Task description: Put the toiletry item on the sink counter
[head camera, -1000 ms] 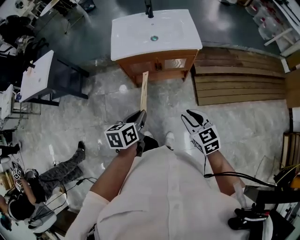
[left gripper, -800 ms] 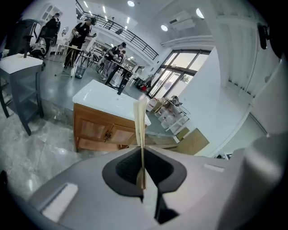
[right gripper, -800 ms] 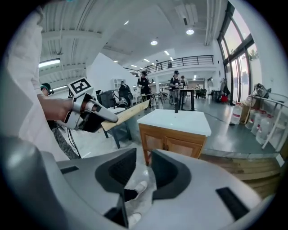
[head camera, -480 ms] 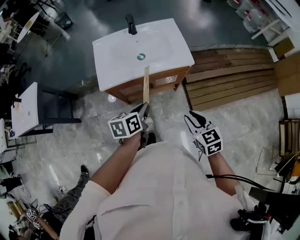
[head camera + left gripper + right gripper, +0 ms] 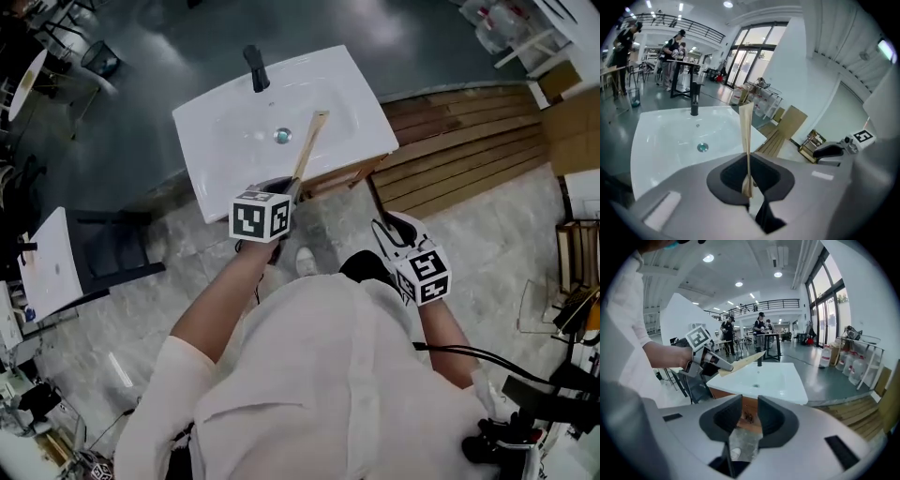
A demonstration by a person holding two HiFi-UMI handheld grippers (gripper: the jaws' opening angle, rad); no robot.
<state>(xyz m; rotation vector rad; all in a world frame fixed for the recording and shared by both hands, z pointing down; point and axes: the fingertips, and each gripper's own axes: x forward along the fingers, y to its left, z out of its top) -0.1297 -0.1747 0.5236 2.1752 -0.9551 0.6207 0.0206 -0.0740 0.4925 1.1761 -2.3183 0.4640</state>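
A long, thin, flat beige toiletry item (image 5: 310,143) sticks out from my left gripper (image 5: 290,187), which is shut on its near end. Its far end reaches over the basin of the white sink counter (image 5: 214,131), close to the drain (image 5: 282,136). In the left gripper view the item (image 5: 746,136) stands edge-on between the jaws, above the sink counter (image 5: 656,140). My right gripper (image 5: 379,225) hangs lower, in front of the wooden cabinet, open with nothing between its fingers. Its own view shows the left gripper (image 5: 710,361) and the item (image 5: 745,360).
A black faucet (image 5: 255,67) stands at the sink's back edge. Wooden planks (image 5: 469,131) lie on the floor to the right. A grey chair (image 5: 122,258) and a white table (image 5: 52,267) stand to the left. People work at tables far behind the sink.
The person has stepped up to the sink. My left gripper has carried the item forward, from in front of the cabinet to over the basin. The right gripper came along, still low.
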